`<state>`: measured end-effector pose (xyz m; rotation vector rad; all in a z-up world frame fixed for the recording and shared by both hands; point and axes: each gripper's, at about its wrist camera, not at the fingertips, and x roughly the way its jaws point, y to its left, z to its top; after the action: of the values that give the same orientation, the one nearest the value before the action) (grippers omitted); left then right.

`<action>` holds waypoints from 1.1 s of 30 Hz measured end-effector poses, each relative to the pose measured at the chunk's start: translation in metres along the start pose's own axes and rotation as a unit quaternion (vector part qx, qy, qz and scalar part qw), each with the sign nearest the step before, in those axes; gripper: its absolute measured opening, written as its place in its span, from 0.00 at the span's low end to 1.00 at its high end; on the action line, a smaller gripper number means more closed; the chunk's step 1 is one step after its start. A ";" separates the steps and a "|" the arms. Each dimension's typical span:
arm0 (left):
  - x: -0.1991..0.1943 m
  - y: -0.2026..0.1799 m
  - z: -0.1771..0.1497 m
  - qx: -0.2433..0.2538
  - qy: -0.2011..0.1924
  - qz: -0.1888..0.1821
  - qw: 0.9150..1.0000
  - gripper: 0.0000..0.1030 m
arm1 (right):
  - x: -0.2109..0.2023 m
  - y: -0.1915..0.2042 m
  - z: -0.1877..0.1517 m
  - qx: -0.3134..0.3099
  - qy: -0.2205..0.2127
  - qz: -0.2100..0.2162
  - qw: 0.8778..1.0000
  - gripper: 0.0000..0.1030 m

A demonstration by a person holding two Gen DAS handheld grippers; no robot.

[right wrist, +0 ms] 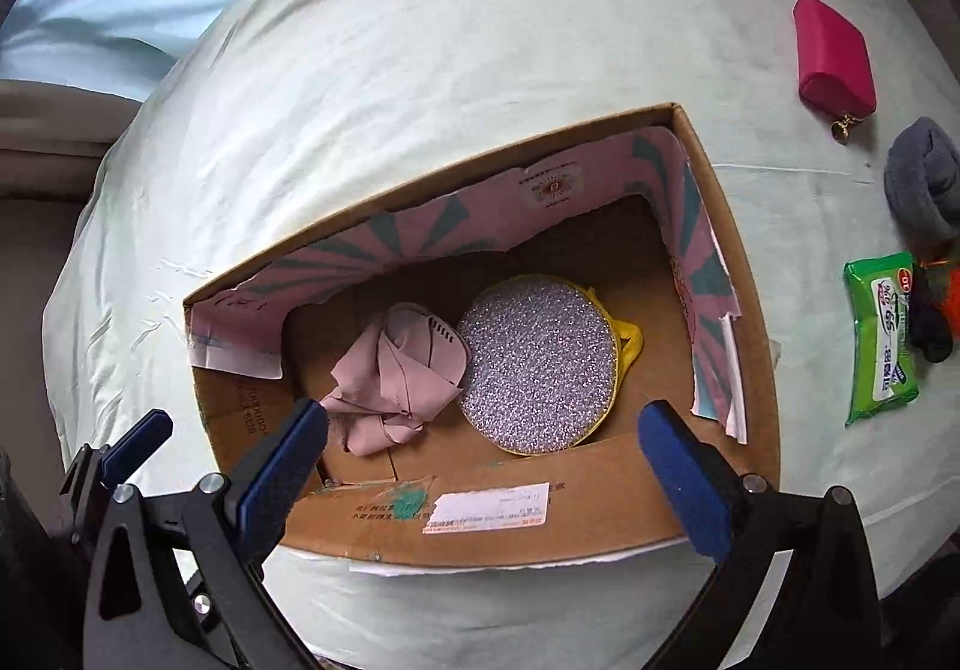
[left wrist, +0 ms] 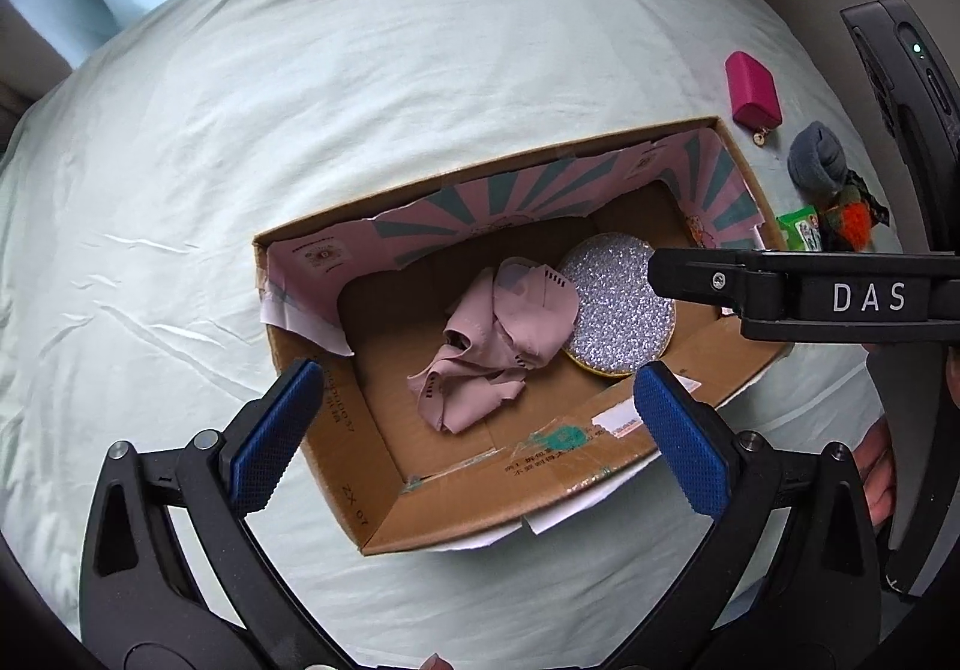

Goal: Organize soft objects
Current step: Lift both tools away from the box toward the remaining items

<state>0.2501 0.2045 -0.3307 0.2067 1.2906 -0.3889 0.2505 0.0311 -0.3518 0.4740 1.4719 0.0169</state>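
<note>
An open cardboard box lies on the pale bed sheet. Inside lie a crumpled pink cloth and a round glittery silver pouch with a yellow rim. My left gripper is open and empty above the box's near wall. My right gripper is open and empty above the box's near wall; its body shows in the left wrist view. A grey rolled sock lies right of the box.
A magenta pouch lies beyond the box at the right. A green wipes pack and an orange-black soft item lie right of the box. The sheet spreads left and behind.
</note>
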 end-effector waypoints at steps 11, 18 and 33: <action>-0.084 -0.003 -0.024 -0.024 -0.057 0.023 0.998 1.00 | -0.076 0.028 -0.040 -0.052 -0.065 -0.004 0.997 1.00; -0.140 -0.004 -0.048 -0.057 -0.095 0.027 0.993 1.00 | -0.139 0.049 -0.075 -0.110 -0.130 -0.037 0.985 1.00; -0.278 -0.026 -0.092 -0.127 -0.236 0.083 0.960 1.00 | -0.267 0.029 -0.135 -0.143 -0.296 -0.035 0.944 1.00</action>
<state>0.0952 0.2596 -0.0870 0.0006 0.8330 -0.1133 0.0986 0.0181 -0.0931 0.1626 0.8723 0.0297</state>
